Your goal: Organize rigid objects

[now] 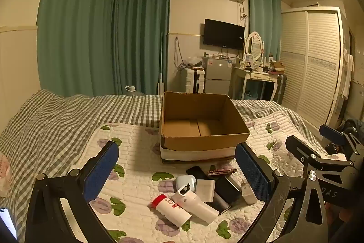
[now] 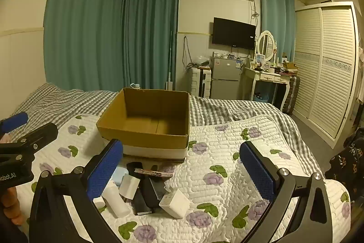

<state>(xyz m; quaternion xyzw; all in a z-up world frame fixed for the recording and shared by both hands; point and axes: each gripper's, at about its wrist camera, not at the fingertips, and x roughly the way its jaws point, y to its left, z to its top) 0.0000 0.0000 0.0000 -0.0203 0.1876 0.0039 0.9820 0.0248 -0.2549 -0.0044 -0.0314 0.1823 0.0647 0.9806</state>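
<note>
**Grippers open above a pile of small items on the bed**

Clutter lies between and just ahead of the blue-padded fingers of the left gripper, whose jaws stand wide apart with nothing between the pads. The pile sits on a white quilted bedspread printed with purple flowers and green leaves. Nearest those fingers is a white cylindrical bottle with a red cap, lying on its side; touching it on the right is a second white bottle with a dark clip at its top, also lying down. Beyond them are a pale blue rounded case, a flat white rectangular card or box, several black slab-shaped devices overlapping each other, and a white plug-in charger block just inside the right finger.

Past the fingertips, farther up the bed, an open brown cardboard box stands upright, its inside bare.

The right gripper is likewise spread wide and holds nothing. The same pile lies low by its left finger, with the charger block nearest the middle of the gap; the cardboard box is ahead, beyond that left fingertip.
</note>
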